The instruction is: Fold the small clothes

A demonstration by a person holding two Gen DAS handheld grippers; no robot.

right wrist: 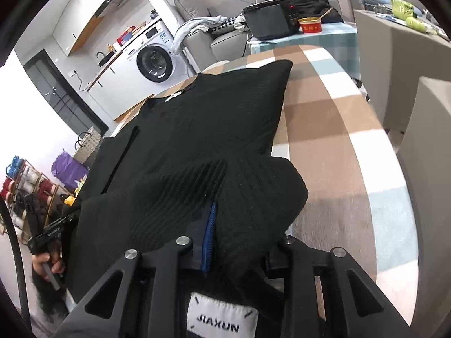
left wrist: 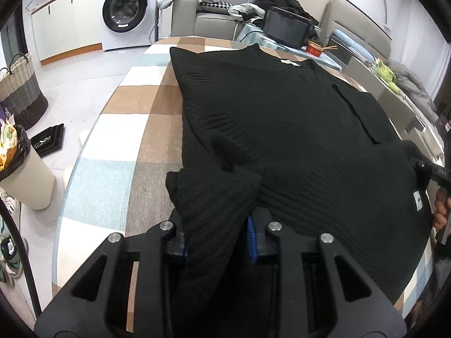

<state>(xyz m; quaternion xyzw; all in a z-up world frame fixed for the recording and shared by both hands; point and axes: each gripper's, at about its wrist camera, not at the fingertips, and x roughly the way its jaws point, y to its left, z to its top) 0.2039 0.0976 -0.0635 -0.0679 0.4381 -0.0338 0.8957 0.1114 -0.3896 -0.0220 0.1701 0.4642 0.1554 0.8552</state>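
Checked cloth in brown, white and pale blue covers the bench (left wrist: 118,129), with a washing machine (left wrist: 125,8) and a grey sofa (left wrist: 197,17) behind it. Spread over most of that cloth lies the black knitted sweater (left wrist: 282,118), neck and white label at the far side, hem towards the camera.

At the near left corner of the hem, the left tool (left wrist: 217,242) has its jaws drawn narrow on a bunched fold of the knit; the blue pads (left wrist: 251,239) press the cloth from both sides, so I judge it held. Across the garment, at the near right corner, the right tool (right wrist: 239,250) is likewise closed to a narrow gap on a raised hump of the hem, one blue pad (right wrist: 208,239) showing against the wool, the other buried under it. A white tag (right wrist: 222,321) reading JIAXUN hangs just below its fingers.

The knit looks thick, ribbed and soft: probably fairly weighty for its size, limp, likely to sag and stretch between two grips rather than keep a line. It should not slip much on ridged pads, but a thin pinch may pull out single layers. Judging from this, the two hem corners are sound holds; lifting both evenly and carrying them towards the neck would keep the fold square
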